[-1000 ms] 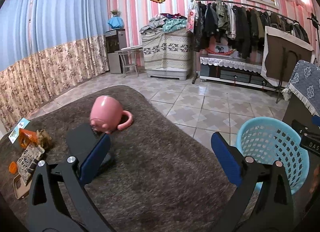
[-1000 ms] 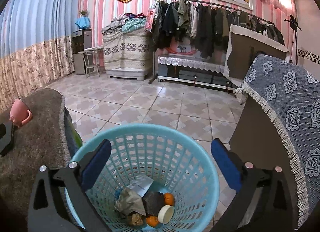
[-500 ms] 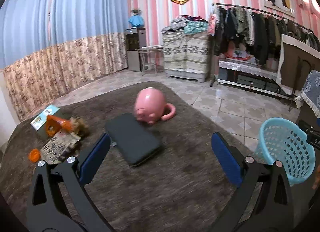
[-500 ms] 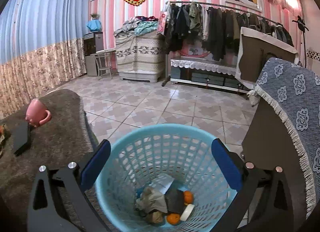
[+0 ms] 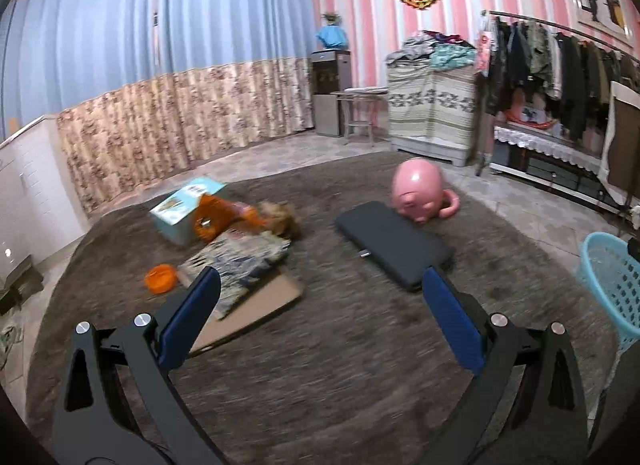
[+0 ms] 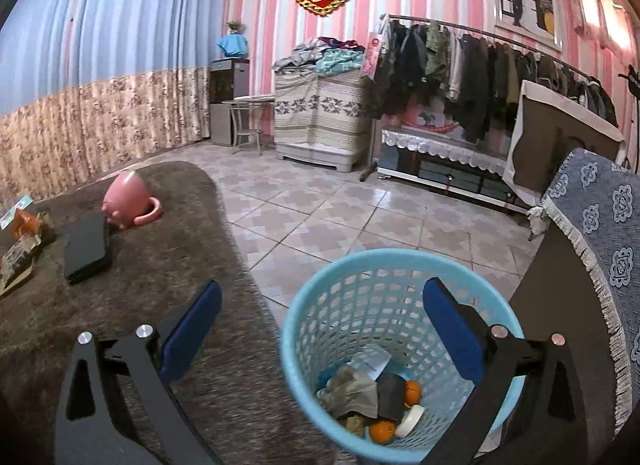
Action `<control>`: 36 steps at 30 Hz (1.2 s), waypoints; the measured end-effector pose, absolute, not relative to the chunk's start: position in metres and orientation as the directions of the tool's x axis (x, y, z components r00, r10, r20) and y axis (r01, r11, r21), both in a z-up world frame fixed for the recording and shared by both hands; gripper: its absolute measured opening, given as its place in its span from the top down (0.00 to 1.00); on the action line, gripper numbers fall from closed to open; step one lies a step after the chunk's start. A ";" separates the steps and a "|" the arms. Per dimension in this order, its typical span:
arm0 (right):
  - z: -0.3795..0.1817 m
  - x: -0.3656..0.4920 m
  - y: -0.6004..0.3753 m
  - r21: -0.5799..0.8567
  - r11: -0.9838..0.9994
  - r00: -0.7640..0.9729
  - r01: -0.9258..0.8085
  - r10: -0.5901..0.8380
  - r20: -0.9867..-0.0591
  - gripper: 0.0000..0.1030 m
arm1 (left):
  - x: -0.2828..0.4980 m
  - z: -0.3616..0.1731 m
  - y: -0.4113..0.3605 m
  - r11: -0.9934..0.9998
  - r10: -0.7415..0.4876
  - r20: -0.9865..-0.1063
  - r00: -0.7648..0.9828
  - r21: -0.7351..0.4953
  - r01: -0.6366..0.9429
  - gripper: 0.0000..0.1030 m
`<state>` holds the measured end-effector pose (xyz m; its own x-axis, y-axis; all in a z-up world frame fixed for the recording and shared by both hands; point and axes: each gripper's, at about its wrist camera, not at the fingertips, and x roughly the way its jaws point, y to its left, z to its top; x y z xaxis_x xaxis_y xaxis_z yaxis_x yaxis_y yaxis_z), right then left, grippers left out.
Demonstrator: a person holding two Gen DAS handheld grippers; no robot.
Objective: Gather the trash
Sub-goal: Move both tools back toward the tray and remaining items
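Both my grippers, left [image 5: 316, 319] and right [image 6: 320, 323], hung wide and empty. Bin [image 6: 400, 265] held some trash [image 6: 362, 393]; wrappers [image 5: 240, 261] and peel [image 5: 161, 278] remained on table [image 5: 340, 365]. Roughly halfway, I judged.

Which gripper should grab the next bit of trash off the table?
Left gripper: open, facing the crumpled wrappers and orange cap nearby. Right gripper, also open, faces the light-blue plastic basket.

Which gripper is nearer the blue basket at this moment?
Right. The right gripper hangs open just above the blue basket, one finger over its rim. The left gripper is over the table, open, with the basket off to its right.
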<state>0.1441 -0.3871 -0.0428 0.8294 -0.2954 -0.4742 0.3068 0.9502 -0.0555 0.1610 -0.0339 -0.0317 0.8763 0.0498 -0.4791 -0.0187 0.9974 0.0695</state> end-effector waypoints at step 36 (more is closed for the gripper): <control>-0.054 0.185 -0.237 -0.051 0.998 0.850 0.030 -0.053 -0.524 0.04 | 0.145 -0.058 0.121 0.979 0.176 -0.495 0.851 -0.006 -0.206 0.05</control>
